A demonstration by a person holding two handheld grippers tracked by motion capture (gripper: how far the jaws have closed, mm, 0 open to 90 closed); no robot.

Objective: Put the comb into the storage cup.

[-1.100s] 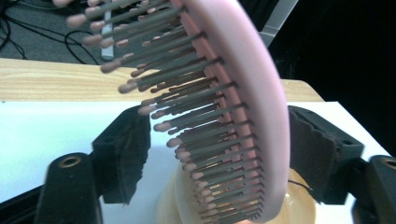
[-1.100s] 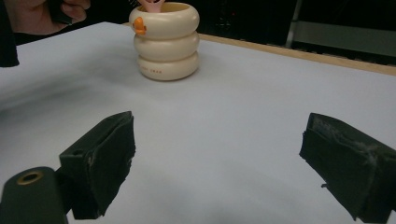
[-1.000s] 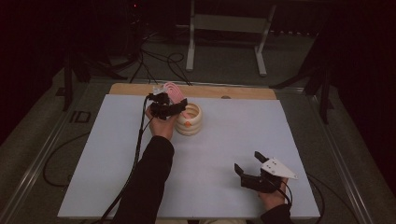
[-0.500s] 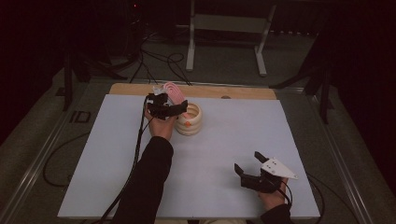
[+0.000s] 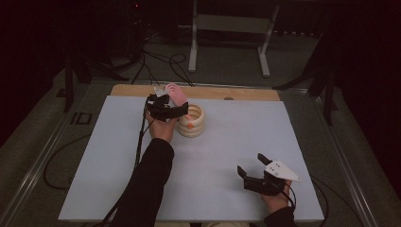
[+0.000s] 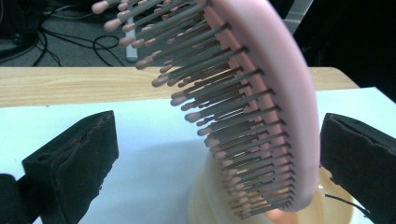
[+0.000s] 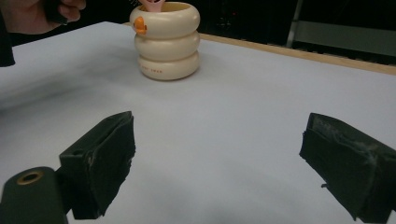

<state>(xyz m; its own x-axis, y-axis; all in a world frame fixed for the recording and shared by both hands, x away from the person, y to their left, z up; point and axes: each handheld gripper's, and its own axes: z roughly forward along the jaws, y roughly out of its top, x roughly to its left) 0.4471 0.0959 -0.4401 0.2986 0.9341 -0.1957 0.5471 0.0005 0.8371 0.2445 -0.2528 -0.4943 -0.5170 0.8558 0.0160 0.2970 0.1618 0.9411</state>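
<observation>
Standing on white table cover (image 5: 227,156), far left of middle: cream ringed holder (image 5: 191,122), three stacked bulges, small orange mark (image 7: 140,26) on front. Behind it, bare wooden table edge (image 5: 246,92); beyond that, dark floor with black cables (image 5: 156,59) and grey metal stand (image 5: 229,28). Nothing lying between holder and near right corner of cover. Set inside holder: pink hairbrush (image 6: 261,107), handle end down, head up, long axis near upright and tilted away from holder toward far left in high view; bristles facing left in left gripper view, smooth back facing right. Left gripper (image 5: 166,109) held just beside holder, around brush head, jaws having just been opening and now wide apart, brush between them, neither pad touching it so far as visible. Right gripper (image 5: 254,171) low over near right part of cover, well apart from holder, jaws spread, nothing between. Handle of brush hidden inside holder; top of head cut off in left gripper view; brush largely covered by left gripper in high view. Small print on lowest ring of holder too faint to read.
</observation>
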